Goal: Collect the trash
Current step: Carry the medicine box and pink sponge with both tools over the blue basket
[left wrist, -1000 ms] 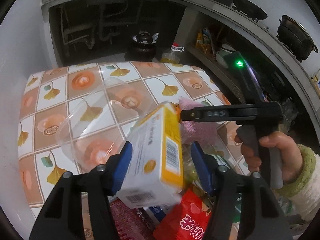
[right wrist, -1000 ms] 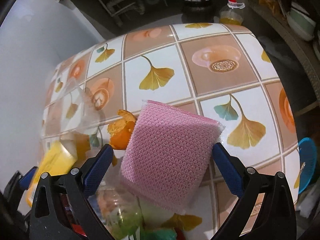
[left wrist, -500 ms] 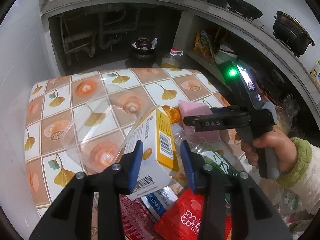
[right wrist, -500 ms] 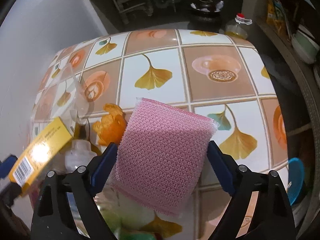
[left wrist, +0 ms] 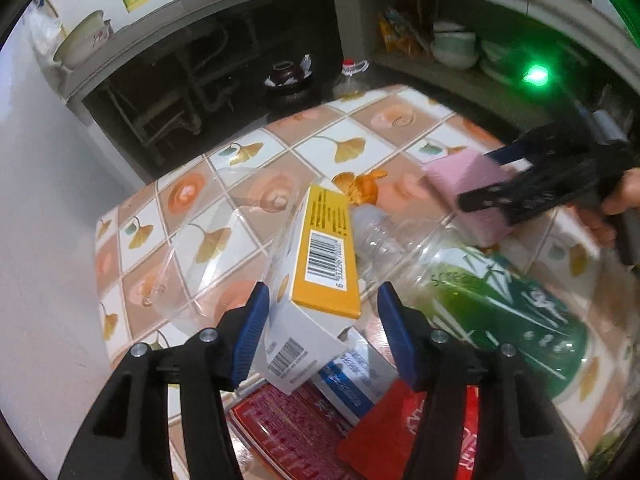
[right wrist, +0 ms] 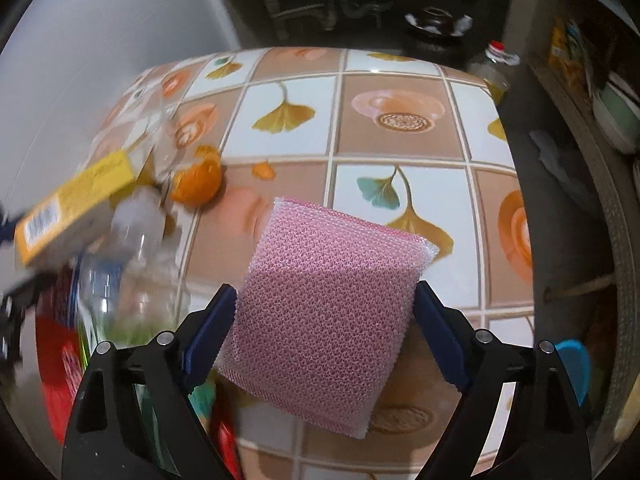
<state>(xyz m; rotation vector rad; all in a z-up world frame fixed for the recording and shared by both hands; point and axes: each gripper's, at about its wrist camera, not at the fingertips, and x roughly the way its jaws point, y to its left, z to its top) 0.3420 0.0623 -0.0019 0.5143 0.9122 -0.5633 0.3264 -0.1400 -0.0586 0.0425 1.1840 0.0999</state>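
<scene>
My left gripper [left wrist: 324, 296] hovers over a trash pile at the table's near edge. A white and yellow carton [left wrist: 320, 248] stands tilted between its jaws, which are opening. The left pad touches the carton; the right pad stands apart from it. My right gripper [right wrist: 324, 292] is shut on a pink mesh sponge [right wrist: 324, 312], held above the tablecloth. It also shows in the left wrist view, where the right gripper [left wrist: 492, 178] is to the right with the sponge [left wrist: 464, 184]. A clear bottle with a green label [left wrist: 480, 280] and orange peel [left wrist: 356, 186] lie nearby.
A clear plastic tub [left wrist: 208, 256] lies left of the carton. Red packets [left wrist: 400, 420] and a blue-white box [left wrist: 352, 380] lie under it. The ginkgo-patterned table [right wrist: 400, 92] meets a white wall on the left. An oil bottle [left wrist: 348, 80] and a dark jar [left wrist: 286, 76] stand beyond it.
My left jaws narrowed on the carton, then widened again, and the wrist rolled. My right jaws closed in onto the sponge and carried it rightward, away from the pile.
</scene>
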